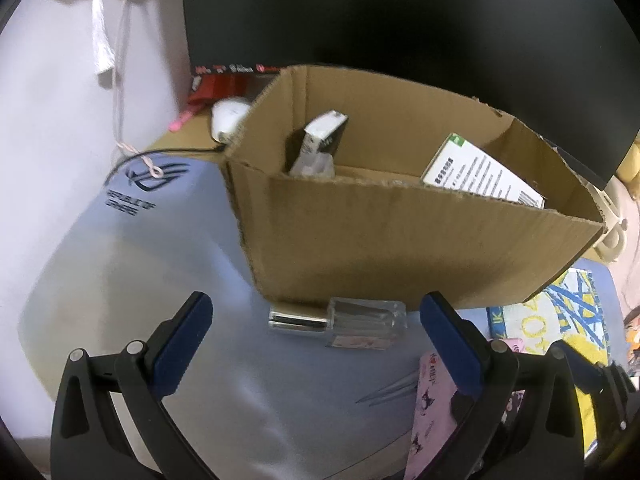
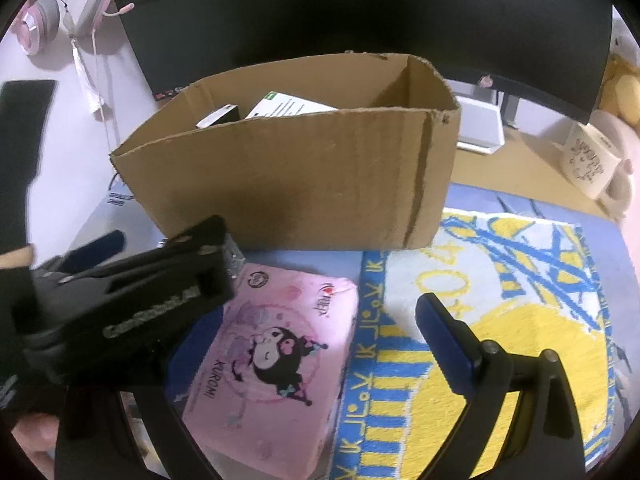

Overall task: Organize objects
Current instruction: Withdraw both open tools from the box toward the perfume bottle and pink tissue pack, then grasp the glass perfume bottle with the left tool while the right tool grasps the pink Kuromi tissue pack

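Note:
An open cardboard box [image 1: 400, 240] stands on a blue desk mat [image 1: 120, 260]; it holds a white carton [image 1: 480, 176] and a small black-and-white pack [image 1: 320, 136]. A clear glass bottle with a silver cap [image 1: 340, 322] lies on its side against the box's front. My left gripper [image 1: 316, 340] is open, its fingers on either side of the bottle, a little short of it. A pink Kuromi tissue pack [image 2: 276, 356] lies in front of the box [image 2: 300, 184]. My right gripper [image 2: 316, 344] is open around the pack; the left gripper's body hides its left finger.
A yellow-and-blue towel [image 2: 500, 320] lies right of the tissue pack. A dark monitor [image 2: 360, 20] stands behind the box. A cream mug [image 2: 592, 164] sits at the far right, a white mouse [image 1: 228, 116] behind the box's left corner, pink headphones [image 2: 60, 12] on the wall.

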The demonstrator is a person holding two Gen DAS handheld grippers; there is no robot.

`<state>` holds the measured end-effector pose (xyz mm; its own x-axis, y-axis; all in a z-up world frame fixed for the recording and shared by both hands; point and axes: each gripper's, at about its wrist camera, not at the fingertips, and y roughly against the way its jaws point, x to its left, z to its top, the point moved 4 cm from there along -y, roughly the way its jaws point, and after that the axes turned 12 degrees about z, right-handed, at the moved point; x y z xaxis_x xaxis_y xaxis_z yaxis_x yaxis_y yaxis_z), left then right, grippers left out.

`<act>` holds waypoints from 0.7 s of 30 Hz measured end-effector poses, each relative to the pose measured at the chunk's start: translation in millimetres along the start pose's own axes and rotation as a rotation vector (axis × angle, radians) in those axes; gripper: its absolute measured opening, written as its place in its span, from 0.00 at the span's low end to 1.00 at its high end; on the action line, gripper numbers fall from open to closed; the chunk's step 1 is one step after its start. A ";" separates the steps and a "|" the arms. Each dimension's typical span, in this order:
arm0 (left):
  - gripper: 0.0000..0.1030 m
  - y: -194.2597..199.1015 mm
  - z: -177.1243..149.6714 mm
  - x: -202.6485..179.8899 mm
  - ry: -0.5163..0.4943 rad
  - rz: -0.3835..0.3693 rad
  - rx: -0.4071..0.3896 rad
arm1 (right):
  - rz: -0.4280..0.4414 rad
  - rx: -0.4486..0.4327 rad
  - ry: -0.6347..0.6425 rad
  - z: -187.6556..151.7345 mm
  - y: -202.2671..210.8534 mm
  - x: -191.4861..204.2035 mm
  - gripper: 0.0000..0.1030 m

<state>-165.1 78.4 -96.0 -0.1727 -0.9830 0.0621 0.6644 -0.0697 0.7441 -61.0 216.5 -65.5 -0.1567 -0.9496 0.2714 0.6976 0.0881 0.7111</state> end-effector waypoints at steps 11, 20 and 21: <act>1.00 -24.3 -4.8 1.1 0.034 -0.021 0.080 | -0.006 0.043 -0.011 -3.7 -11.0 3.6 0.99; 0.99 -31.3 -6.8 4.7 0.030 0.040 0.107 | -0.026 0.083 0.011 -6.7 -19.9 10.2 0.99; 0.99 -32.1 -7.3 5.4 0.026 0.065 0.109 | -0.029 0.091 0.015 -7.3 -21.3 11.1 0.99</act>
<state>-182.0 74.1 -124.4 -0.1125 -0.9890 0.0963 0.5905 0.0114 0.8070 -72.5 201.9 -82.4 -0.1651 -0.9566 0.2400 0.6260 0.0864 0.7750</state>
